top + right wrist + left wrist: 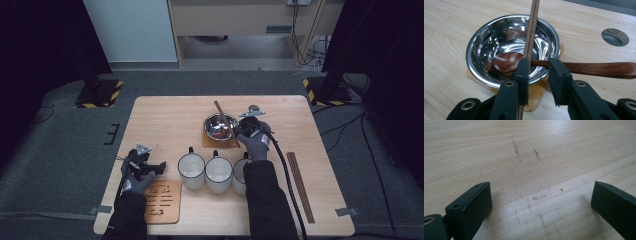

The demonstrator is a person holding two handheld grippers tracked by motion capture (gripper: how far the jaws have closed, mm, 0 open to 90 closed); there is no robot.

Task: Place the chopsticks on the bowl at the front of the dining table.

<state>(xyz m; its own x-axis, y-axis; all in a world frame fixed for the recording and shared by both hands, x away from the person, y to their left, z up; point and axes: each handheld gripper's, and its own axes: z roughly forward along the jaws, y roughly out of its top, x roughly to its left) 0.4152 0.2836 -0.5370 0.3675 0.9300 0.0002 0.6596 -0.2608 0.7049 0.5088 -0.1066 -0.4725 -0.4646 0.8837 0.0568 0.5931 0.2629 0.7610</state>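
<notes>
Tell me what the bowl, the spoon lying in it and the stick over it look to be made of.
Bowl: polished metal, likely stainless steel; it mirrors its surroundings with bright highlights.
Spoon: dark reddish wood with a smooth, glossy finish, probably lacquered.
Stick: brown wood with a matt, faintly grained surface, apparently a chopstick.

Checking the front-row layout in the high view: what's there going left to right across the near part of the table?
Left gripper → slotted wooden board → first mug → second mug → third mug, partly behind the right sleeve → long wooden strip near the table's right edge.
</notes>
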